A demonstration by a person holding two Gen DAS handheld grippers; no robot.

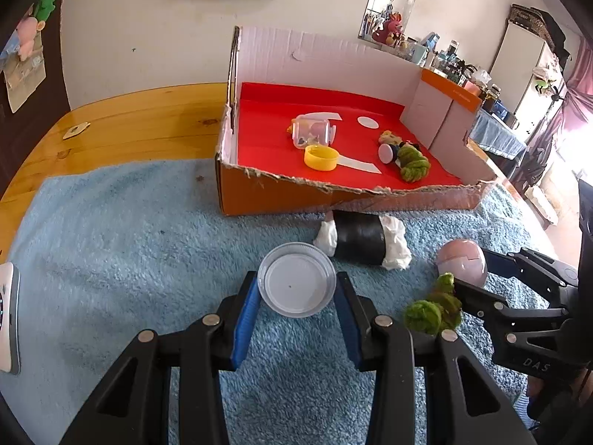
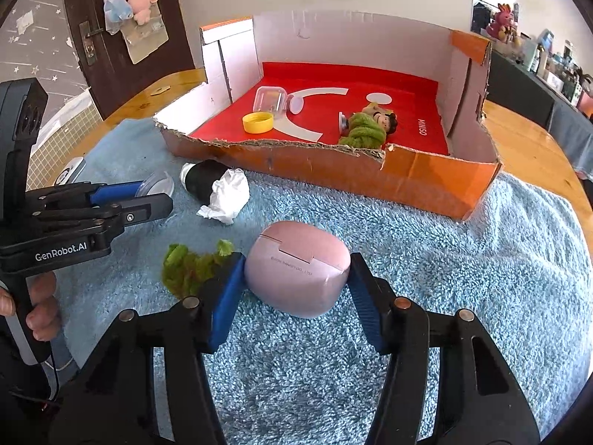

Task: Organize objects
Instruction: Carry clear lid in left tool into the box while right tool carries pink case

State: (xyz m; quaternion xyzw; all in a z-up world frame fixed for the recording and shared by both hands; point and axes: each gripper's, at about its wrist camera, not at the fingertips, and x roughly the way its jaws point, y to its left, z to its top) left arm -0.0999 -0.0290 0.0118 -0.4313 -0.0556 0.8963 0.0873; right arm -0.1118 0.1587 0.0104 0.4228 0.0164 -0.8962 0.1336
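While both tools hover low over the blue towel (image 2: 444, 259) on the wooden counter (image 1: 141, 122), the left tongs (image 1: 296, 296) pinch a clear round plastic lid (image 1: 296, 284) by its rim, blue pads touching both sides. The right tongs (image 2: 296, 282) are pressed against the ends of a pink, rounded, glossy egg-shaped case (image 2: 296, 272) with a stepped seam and small print along it.

Just beside the case lies a tuft of green yarn (image 2: 185, 269). A black roll stuffed with white tissue (image 1: 361, 241) lies between the lid and the cardboard box (image 2: 407, 181), close to its torn, low front edge. Inside, the red floor (image 1: 267, 137) carries a clear jar on its side (image 1: 311, 133), a yellow cap (image 1: 321, 158), and a small doll with green yarn (image 1: 407, 159); bare red shows toward the back wall. High white walls close the back and sides. Open towel spreads to the right of the case.
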